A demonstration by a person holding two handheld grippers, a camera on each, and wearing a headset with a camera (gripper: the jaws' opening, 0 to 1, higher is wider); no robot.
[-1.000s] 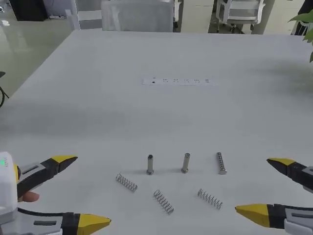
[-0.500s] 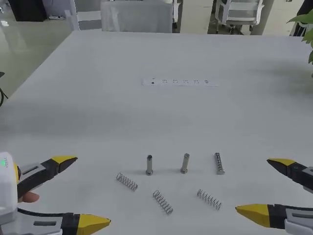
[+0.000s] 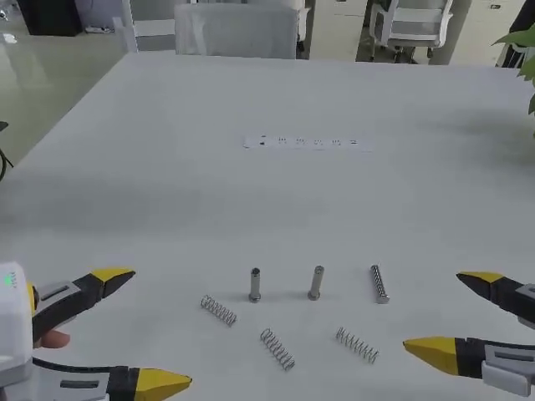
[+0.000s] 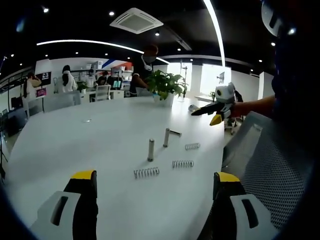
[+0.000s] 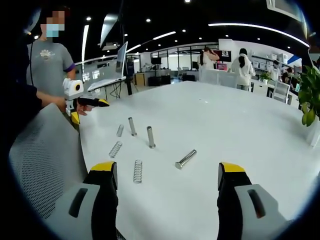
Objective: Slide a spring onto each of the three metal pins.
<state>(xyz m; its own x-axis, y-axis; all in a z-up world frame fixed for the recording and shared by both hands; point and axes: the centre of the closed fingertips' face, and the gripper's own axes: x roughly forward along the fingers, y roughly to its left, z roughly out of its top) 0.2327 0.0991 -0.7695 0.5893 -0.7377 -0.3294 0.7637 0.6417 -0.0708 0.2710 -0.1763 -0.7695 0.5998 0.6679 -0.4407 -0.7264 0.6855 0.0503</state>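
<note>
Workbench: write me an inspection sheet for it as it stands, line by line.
Surface: white table, flat and even.
Job's things: left pin and middle pin upright, right pin lying on its side; left spring, middle spring and right spring lie loose in front, none on a pin.
Clutter: socket strip set in the table, farther back.
Grippers: left tongs and right tongs open, holding nothing, either side of the parts.
Cables: nothing seen.
Surroundings: chair beyond the far edge, plant at right, people in the office.
</note>
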